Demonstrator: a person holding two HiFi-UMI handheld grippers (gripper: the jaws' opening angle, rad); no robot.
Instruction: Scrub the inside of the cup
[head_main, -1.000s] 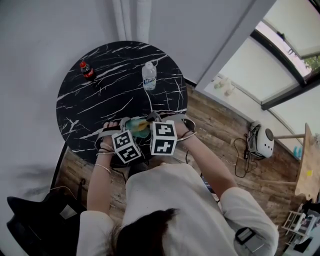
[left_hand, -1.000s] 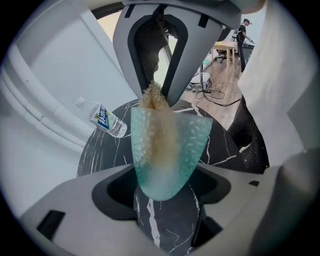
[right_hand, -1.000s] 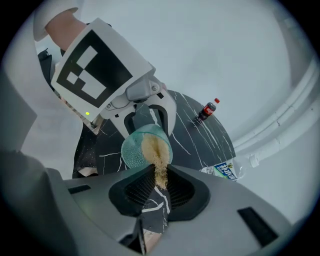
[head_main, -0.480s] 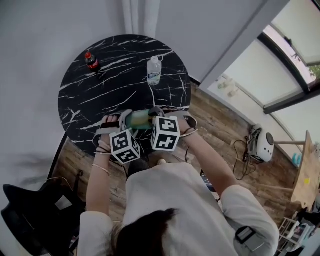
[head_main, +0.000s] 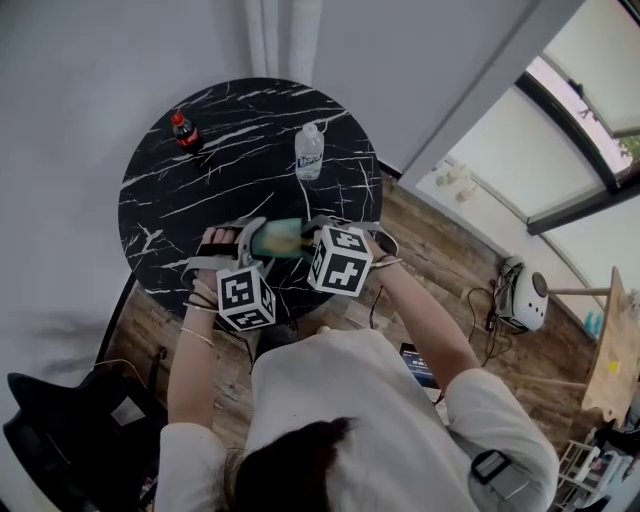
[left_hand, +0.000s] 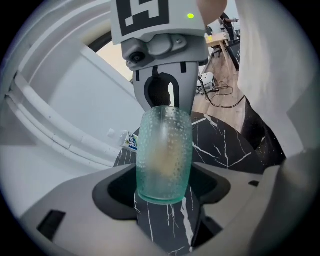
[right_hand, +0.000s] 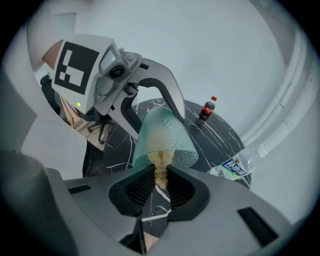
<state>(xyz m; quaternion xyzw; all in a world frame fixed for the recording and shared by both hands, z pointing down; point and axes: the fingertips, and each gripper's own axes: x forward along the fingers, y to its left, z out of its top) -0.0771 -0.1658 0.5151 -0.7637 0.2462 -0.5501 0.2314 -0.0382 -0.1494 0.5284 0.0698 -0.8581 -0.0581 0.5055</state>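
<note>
Over the marble table's (head_main: 200, 190) near edge, your left gripper (left_hand: 165, 197), clamped wide on the green cup (head_main: 272, 238), has raised it since a second ago; your right gripper (right_hand: 159, 187) pinches a tan scrubber (right_hand: 160, 167) in its mouth.

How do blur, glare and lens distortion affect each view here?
Head view: dim, edges bowed, windows bright at right, no motion blur. Left gripper view: black corners, background lines curved, cup sharp though its textured glass smears what is inside. Right gripper view: same fisheye corners, scrubber crisp.
</note>
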